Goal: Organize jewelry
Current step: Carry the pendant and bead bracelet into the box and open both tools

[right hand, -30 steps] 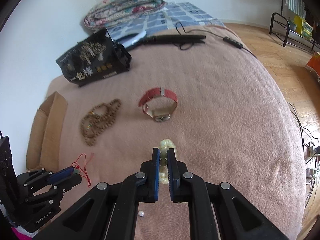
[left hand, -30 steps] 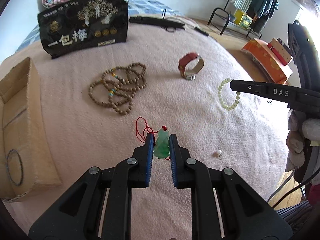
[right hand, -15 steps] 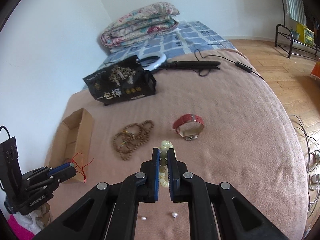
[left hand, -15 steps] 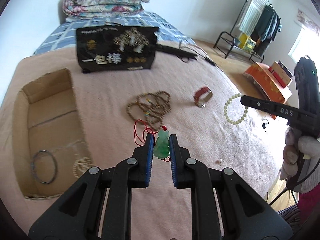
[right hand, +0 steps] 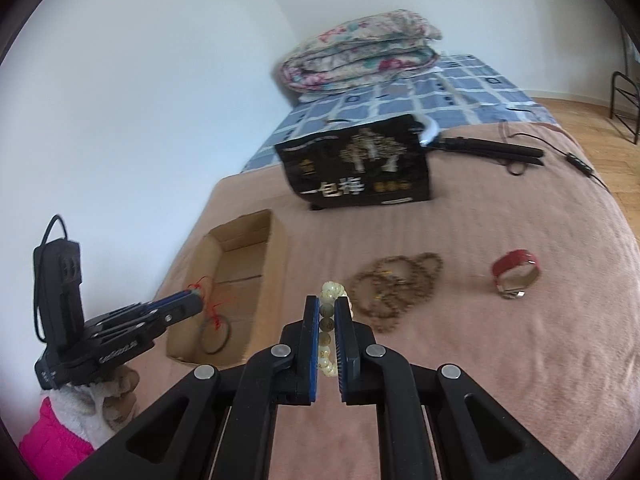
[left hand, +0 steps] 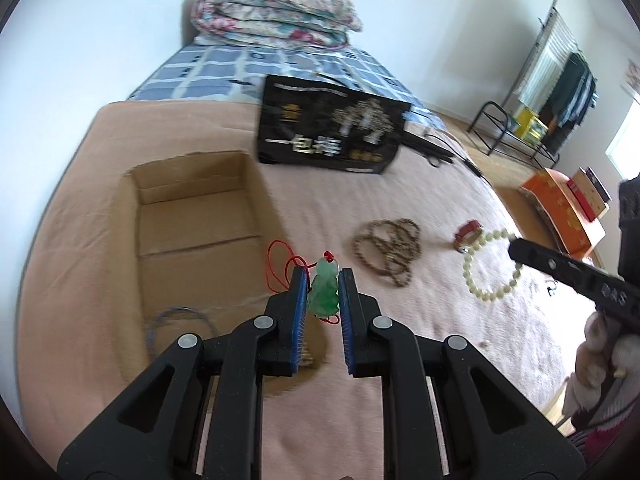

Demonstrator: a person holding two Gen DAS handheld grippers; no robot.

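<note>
My left gripper (left hand: 323,280) is shut on a green jade pendant (left hand: 325,292) whose red cord (left hand: 280,264) trails to the left, held in the air beside the open cardboard box (left hand: 192,216). In the right wrist view that same left gripper (right hand: 192,300) hangs over the box's (right hand: 240,280) near end. My right gripper (right hand: 327,312) is shut on a pale bead bracelet (right hand: 332,292), which dangles from the right gripper (left hand: 516,246) as a loop, the pale bead bracelet (left hand: 486,276), above the pink blanket. A dark ring (right hand: 216,334) lies in the box.
On the blanket (right hand: 480,360) lie a brown bead mala (right hand: 396,284) and a red-strapped watch (right hand: 514,274). A black printed bag (right hand: 360,164) stands behind the box. Cables and a black stand (right hand: 492,148) lie further back. A folded quilt (left hand: 276,16) sits at the bed's head.
Both grippers have risen and swung left toward the cardboard box, each still carrying its piece. The box now sits closer to the middle of both views.
</note>
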